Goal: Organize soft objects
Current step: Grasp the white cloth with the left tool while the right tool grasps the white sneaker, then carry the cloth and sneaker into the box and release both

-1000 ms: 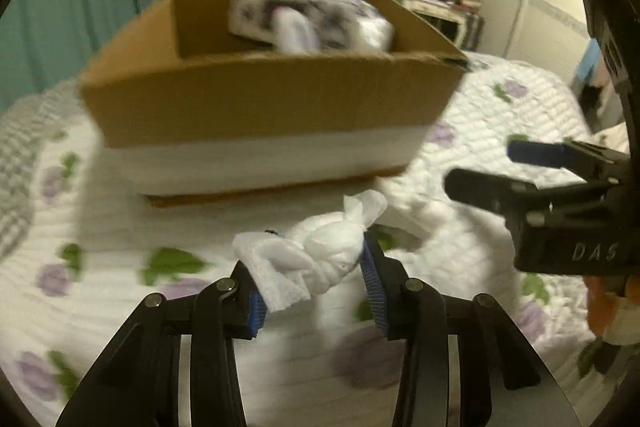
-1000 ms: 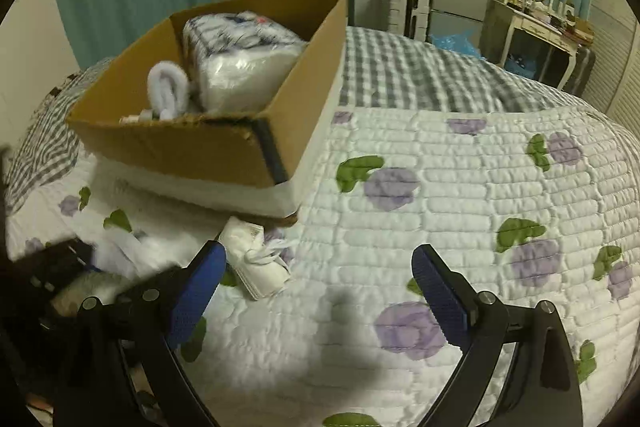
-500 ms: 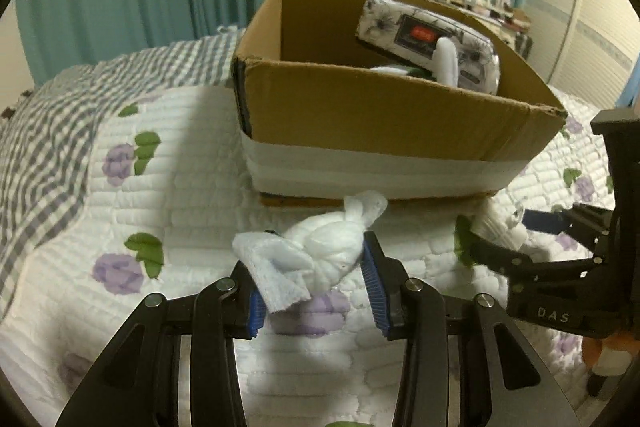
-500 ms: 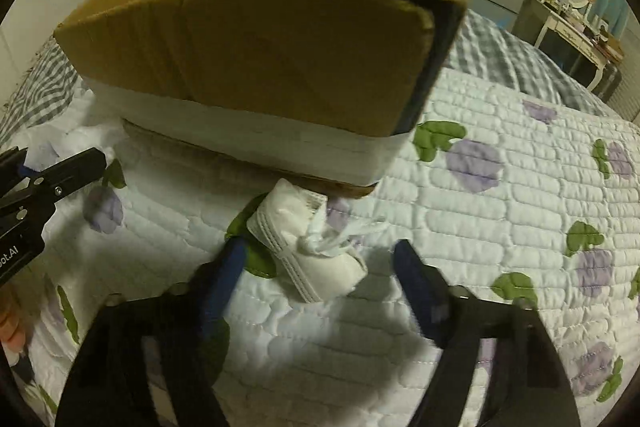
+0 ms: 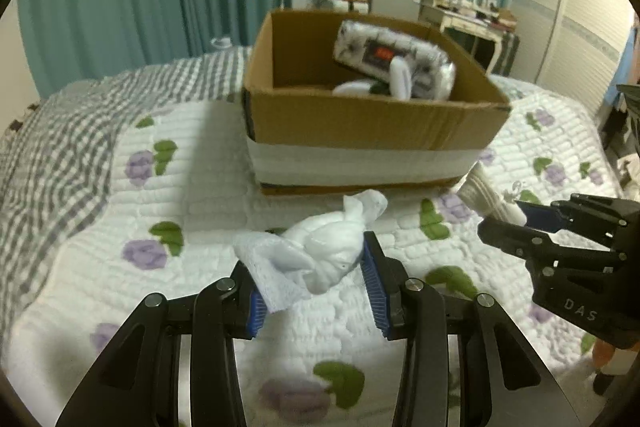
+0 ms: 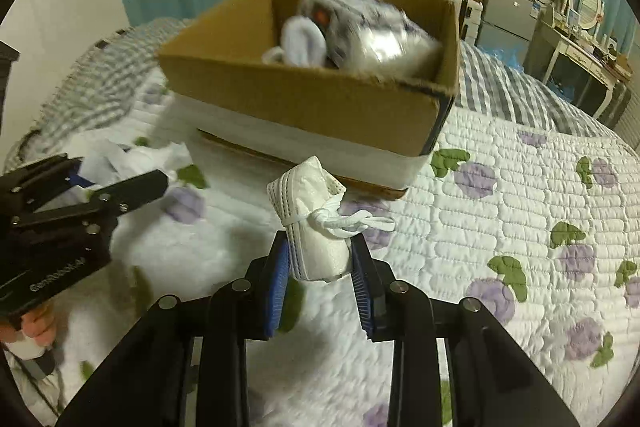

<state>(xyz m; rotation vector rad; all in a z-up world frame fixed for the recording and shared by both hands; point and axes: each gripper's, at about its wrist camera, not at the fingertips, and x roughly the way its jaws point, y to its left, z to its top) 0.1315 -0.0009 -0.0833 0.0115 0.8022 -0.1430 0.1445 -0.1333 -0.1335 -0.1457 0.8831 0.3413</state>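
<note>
The quilted bed [image 5: 192,187] is being occupied by an open cardboard box [image 5: 360,123], in which a patterned soft pack [image 5: 392,63] is lying. Nearer than the box, above the quilt, a knotted white cloth [image 5: 320,259] is being pinched by the left tool [image 5: 316,287], and a small white shoe [image 6: 316,227] is being pinched toe-end by the right tool [image 6: 320,283].

Both wrist cameras look steeply down, close, sharing the slightly blurred cardboard box [image 5: 372,131].
</note>
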